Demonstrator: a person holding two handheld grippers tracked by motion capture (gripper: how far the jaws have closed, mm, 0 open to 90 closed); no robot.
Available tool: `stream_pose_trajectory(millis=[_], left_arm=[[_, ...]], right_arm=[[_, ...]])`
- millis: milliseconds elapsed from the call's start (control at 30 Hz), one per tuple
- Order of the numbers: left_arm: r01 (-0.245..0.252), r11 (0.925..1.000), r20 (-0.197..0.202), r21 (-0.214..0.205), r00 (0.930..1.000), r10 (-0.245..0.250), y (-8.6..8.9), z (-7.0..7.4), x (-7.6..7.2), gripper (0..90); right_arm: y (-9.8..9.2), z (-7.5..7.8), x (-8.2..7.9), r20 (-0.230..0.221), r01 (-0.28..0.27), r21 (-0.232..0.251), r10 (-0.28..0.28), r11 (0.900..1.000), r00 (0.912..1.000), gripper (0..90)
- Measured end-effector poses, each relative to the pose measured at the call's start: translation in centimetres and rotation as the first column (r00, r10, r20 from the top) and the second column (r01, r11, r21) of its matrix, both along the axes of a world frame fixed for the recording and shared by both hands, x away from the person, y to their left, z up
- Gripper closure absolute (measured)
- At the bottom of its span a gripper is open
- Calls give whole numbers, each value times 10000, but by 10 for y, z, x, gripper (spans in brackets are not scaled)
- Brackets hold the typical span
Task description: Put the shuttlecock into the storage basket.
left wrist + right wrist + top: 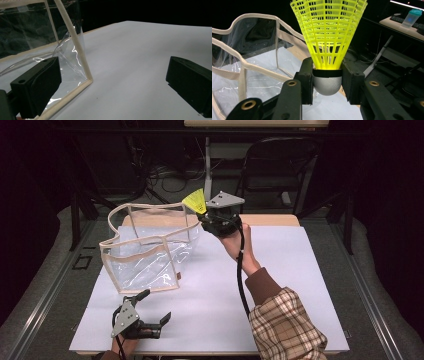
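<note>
1. Yellow plastic shuttlecock (328,32), lattice skirt flaring upward, rounded grey-white cork base with a black band; clamped at the base between the black pads of the right gripper (327,80). The right gripper view gives the mesh and cork detail; in the high view the shuttlecock (195,201) is just a small yellow fan held above the table's far edge, beside the bag's rim.
2. Left gripper (113,75): jaws wide apart, nothing between them, low over the white table (140,50); one jaw stands just beside the bag's near corner. In the high view the left gripper (150,312) sits at the near edge.
3. Bag (147,252): clear, glossy, creased film, cream fabric piping, boxy, mouth open upward, standing on the table's left half. The left gripper view shows the bag's (75,47) piped corner seam meeting the surface.
4. Right sleeve (285,322): plaid fabric, brown cuff.
</note>
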State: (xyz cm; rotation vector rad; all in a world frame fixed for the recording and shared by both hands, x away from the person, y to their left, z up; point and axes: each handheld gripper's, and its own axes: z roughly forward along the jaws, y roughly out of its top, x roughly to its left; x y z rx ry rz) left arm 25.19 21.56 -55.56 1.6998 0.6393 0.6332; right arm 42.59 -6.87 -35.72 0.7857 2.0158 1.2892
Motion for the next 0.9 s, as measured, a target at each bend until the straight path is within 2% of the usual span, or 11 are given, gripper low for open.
stream_pose_trajectory(millis=[400,900], left_arm=[[-27,10000,33,0,10000,27,1,0,1,0],[-5,10000,-7,-99,10000,5,1,0,1,0]], right_arm=[[8,7,1,61,-104,-132,105,9999,9999,649],[30,11,4,-10,-562,-212,561,9982,9984,649]])
